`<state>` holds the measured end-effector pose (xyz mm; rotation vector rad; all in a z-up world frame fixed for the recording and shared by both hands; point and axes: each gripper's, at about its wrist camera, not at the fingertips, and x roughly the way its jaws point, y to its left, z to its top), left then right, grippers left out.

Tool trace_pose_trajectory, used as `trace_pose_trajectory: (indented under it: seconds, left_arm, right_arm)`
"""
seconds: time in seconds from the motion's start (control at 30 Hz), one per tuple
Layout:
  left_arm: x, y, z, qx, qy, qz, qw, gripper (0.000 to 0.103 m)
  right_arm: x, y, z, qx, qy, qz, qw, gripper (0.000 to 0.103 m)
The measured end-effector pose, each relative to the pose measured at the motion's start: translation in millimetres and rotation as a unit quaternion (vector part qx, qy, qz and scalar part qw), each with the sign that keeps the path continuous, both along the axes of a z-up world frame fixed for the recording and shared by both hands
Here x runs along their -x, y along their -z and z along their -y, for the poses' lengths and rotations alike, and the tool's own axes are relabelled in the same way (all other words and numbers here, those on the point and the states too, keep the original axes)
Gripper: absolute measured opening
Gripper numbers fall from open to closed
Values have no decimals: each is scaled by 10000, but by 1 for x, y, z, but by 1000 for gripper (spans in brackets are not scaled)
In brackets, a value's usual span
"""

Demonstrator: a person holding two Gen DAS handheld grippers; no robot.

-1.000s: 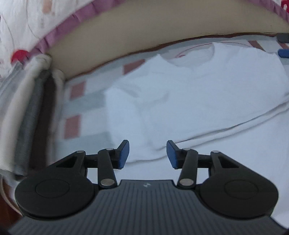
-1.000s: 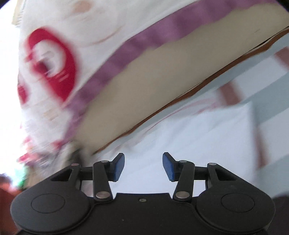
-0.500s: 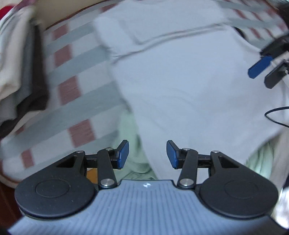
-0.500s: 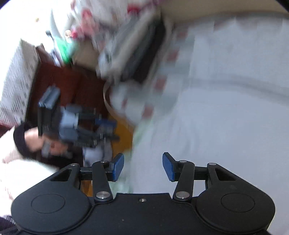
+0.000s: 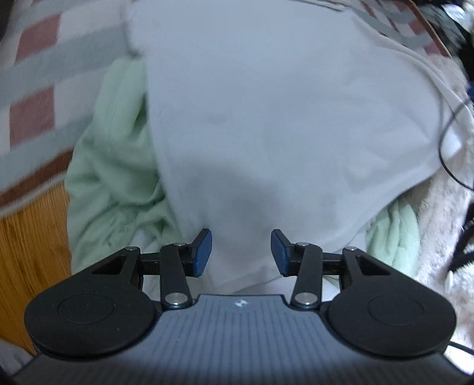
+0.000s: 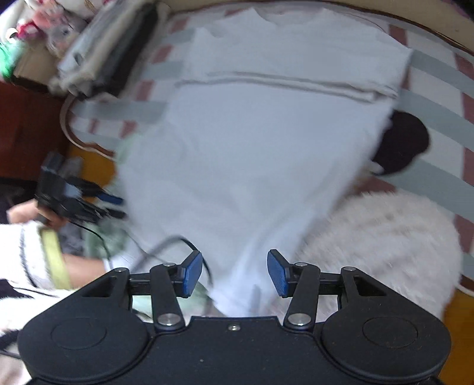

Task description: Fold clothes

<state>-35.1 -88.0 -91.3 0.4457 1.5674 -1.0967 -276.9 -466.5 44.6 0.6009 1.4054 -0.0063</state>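
A bed covered in a white sheet with grey stripes and dusty-red squares [image 6: 438, 74] fills the scene. At 1 o'clock in the right wrist view a curved tan headboard [image 6: 438, 20] edges it. Orange-brown wooden floor [image 5: 32, 237] shows at 8 o'clock in the left wrist view. A dark reddish wooden cabinet [image 6: 26, 124] stands at 9 o'clock.

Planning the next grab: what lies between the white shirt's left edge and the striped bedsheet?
In the left wrist view, a crumpled pale green garment lies between the white shirt and the striped bedsheet, partly tucked under the shirt.
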Motion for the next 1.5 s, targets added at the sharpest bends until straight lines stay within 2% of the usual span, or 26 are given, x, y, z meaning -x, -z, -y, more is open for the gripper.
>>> trace_pose_trajectory:
  seconds: [0.13, 0.27, 0.4, 0.47, 0.5, 0.53, 0.73, 0.83, 0.93, 1.03, 1.17, 1.33, 1.4, 1.43, 1.47, 1.5]
  left_arm:
    - [7, 14, -6, -238, -138, -132, 9995, 44]
    - [10, 24, -9, -138, -386, -521, 9978, 48]
    - [8, 28, -12, -38, -649, -666, 9957, 54]
    - [5, 29, -12, -37, -771, -727, 9944, 59]
    - [3, 28, -13, -53, -831, -748, 9937, 60]
    - [1, 27, -13, -74, -890, -690, 9936, 60]
    - [4, 15, -8, -23, -907, -166, 9957, 60]
    - [15, 12, 0, -96, -697, 163, 9974, 60]
    - [21, 8, 4, -200, -593, 417, 9972, 60]
    - [17, 11, 2, -676, -877, 880, 9900, 68]
    - [9, 5, -3, -565, -1130, 858, 9883, 68]
    - [14, 9, 7, -310, -768, 823, 9932, 67]
    - [14, 11, 8, -316, -819, 776, 9931, 68]
    - [15, 12, 9, -320, -848, 752, 9930, 68]
    - [15, 11, 8, -298, -840, 766, 9931, 66]
    - [16, 10, 8, -276, -774, 842, 9931, 53]
  right_arm:
    - [13, 13, -8, -146, -45, -159, 9998, 57]
    - [14, 29, -17, -159, 50, -230, 9996, 60]
    - [14, 39, -24, -173, 162, -204, 9995, 59]
    - [15, 36, -24, -84, 202, -55, 9997, 44]
    - [15, 34, -24, 53, 170, 9, 9998, 23]
    - [16, 31, -25, 190, 139, 74, 9997, 11]
    - [20, 13, -28, 1011, -49, 461, 9938, 8]
    - [21, 1, -32, 1401, -213, 682, 9876, 6]
    - [22, -14, -37, 1662, -395, 897, 9812, 6]
    - [21, -11, -39, 1753, -561, 814, 9795, 9]
    - [21, 1, -46, 1878, -665, 601, 9781, 17]
    - [21, 8, -55, 2034, -745, 474, 9751, 40]
    - [21, 10, -59, 2036, -788, 421, 9750, 50]
    - [21, 10, -62, 2038, -835, 404, 9746, 52]
    - [21, 11, -63, 2049, -867, 420, 9740, 52]
    - [22, 13, -63, 2072, -883, 475, 9731, 51]
